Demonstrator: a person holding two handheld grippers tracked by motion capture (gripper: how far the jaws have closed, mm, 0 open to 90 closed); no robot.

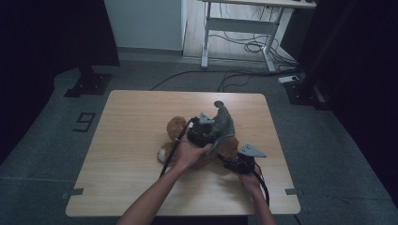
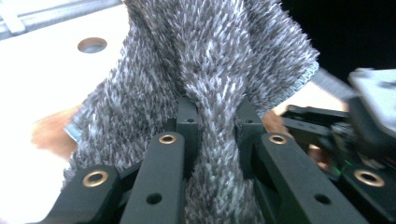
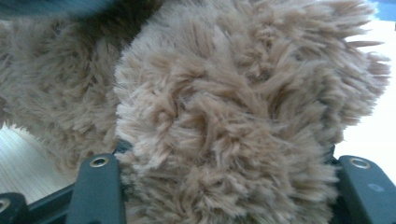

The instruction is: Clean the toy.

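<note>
Risk: the grey cloth (image 2: 210, 70) is pinched only at a narrow bunched fold, so a sharp pull could slip it free, or drag the brown teddy bear (image 1: 176, 127) across the table (image 1: 126, 140). Left gripper (image 2: 217, 121) is clamped nearly shut on that fold, lifted above the bear. Right gripper (image 3: 224, 186) has its jaws part-closed around a furry limb, pads pressing its sides, bear lying mid-table.

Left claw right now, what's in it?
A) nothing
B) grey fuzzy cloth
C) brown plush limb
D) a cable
B: in the left gripper view the left claw is pinched shut on a bunched fold of the grey fuzzy cloth, which hangs over the brown plush toy.
</note>
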